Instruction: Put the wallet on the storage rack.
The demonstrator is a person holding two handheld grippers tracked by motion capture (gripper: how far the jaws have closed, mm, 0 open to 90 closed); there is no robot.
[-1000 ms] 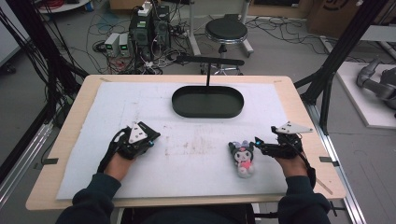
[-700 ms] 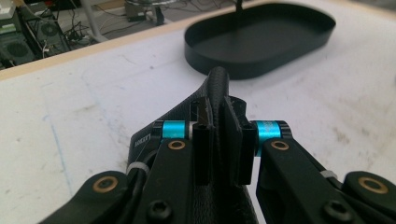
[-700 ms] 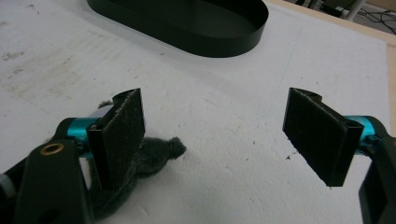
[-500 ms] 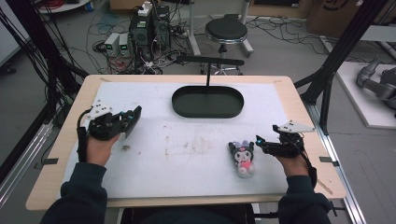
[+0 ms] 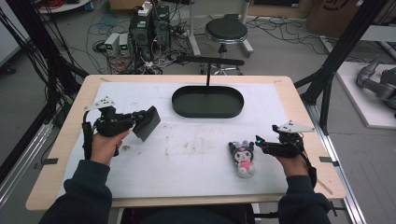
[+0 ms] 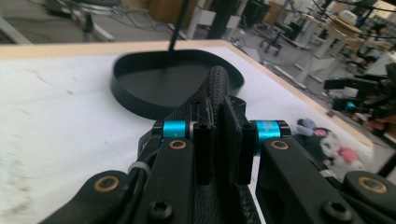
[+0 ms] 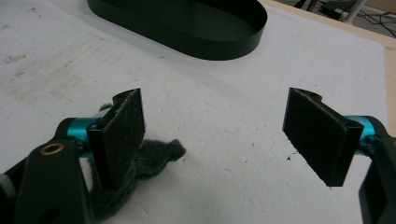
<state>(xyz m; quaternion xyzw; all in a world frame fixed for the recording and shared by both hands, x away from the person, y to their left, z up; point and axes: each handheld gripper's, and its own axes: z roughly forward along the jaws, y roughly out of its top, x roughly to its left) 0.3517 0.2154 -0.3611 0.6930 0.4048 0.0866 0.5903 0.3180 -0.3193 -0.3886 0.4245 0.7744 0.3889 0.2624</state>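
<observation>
- The left tongs are held above the left part of the white-covered surface — jaws pressed together with nothing between them, pointing toward the black oval tray.
- The right tongs sit low at the right side, jaws wide apart, just beside a plush toy.
- The plush toy — dark ears, pink body — lies on the surface, well apart from the tray; in the right gripper view its dark fuzzy ear lies against the left jaw.
- The tray stands at the far middle of the surface.
</observation>
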